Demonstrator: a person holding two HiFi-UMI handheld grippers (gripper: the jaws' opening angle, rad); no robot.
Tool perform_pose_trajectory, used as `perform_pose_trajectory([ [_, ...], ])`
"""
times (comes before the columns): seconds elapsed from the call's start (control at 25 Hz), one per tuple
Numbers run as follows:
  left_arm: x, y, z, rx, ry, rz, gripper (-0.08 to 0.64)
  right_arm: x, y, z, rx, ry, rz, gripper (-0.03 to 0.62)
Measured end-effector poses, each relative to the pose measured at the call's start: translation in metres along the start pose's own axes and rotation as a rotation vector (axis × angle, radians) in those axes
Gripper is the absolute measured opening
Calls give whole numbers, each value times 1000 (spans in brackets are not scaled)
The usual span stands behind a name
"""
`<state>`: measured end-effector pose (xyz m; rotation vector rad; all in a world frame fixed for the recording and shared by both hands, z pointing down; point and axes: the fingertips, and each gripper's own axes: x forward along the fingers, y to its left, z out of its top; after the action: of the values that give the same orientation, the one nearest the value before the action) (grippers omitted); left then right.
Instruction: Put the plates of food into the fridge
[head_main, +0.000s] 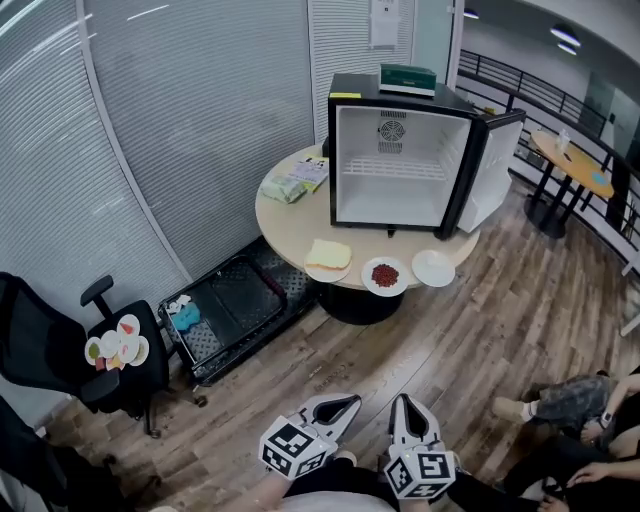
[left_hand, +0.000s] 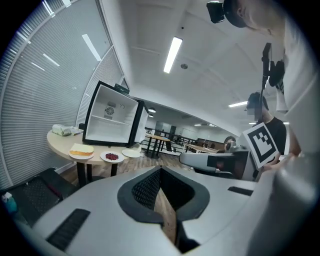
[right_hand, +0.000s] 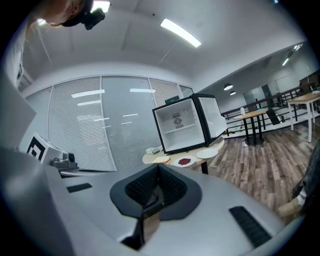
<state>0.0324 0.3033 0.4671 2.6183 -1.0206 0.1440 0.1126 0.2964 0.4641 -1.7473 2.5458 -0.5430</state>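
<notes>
Left gripper (head_main: 345, 400) and right gripper (head_main: 400, 398) fingers clenched, empty. Plates (head_main: 385, 276) by the fridge (head_main: 400, 165) hug the bench (head_main: 285, 215) edge, probably easy to shove off.

Nothing legible: the fridge (head_main: 392, 165) and the green box (head_main: 407, 79) atop it show no readable print.

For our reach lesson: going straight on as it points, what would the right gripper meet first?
Probably the table, by the sandwich plate; the way there looks free, but depth is unclear.
</notes>
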Motion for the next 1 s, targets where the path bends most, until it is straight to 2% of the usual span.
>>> perform_pose_trajectory([
  [0.16,9,5,5,3,-11,6,4,8,-1,1,-8,-2,7,8],
  [0.32,22,17,-3,-19,17,7,5,24,-8,-8,38,46,35,8],
  [0.44,32,34,-3,-36,29,24,5,37,-17,-5,33,51,23,8],
  [1.0,133,114,59,-32,6,-19,5,148,-75,34,21,60,-8,8],
])
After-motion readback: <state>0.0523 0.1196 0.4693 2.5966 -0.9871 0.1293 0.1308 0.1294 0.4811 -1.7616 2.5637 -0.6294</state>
